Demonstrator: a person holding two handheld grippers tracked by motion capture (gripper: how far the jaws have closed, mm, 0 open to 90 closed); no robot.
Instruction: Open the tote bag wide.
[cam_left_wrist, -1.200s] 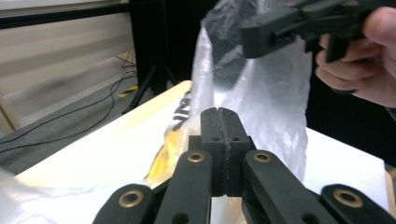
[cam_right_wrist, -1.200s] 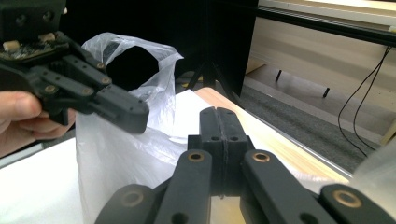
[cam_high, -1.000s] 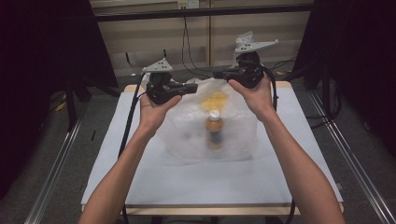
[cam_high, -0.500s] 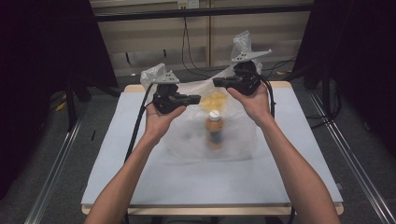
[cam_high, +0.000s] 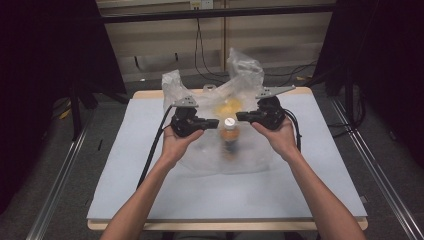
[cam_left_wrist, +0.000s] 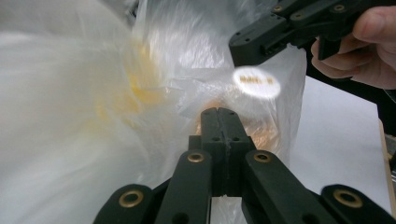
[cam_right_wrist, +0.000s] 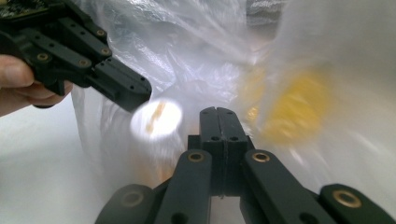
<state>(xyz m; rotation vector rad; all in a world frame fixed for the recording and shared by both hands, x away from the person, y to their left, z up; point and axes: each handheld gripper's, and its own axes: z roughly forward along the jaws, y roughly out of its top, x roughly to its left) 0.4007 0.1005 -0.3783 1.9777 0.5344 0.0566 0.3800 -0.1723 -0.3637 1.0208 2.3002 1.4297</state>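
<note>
While both hands have sunk since the earlier frames, the left claw (cam_high: 214, 123) and right claw (cam_high: 241, 117) now flank the white cap of a bottle (cam_high: 229, 134). It stands inside a crinkled, translucent plastic bag (cam_high: 200, 90) near the counter's (cam_high: 150, 190) far edge. Each claw is pressed together; whether either pinches the film, I cannot tell.

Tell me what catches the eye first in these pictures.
A clear plastic bag billows at the middle of the pale table, a white-capped bottle with amber contents standing in it and a blurred yellow thing behind that. The left gripper and right gripper, jaws shut, point at each other beside the cap.
</note>
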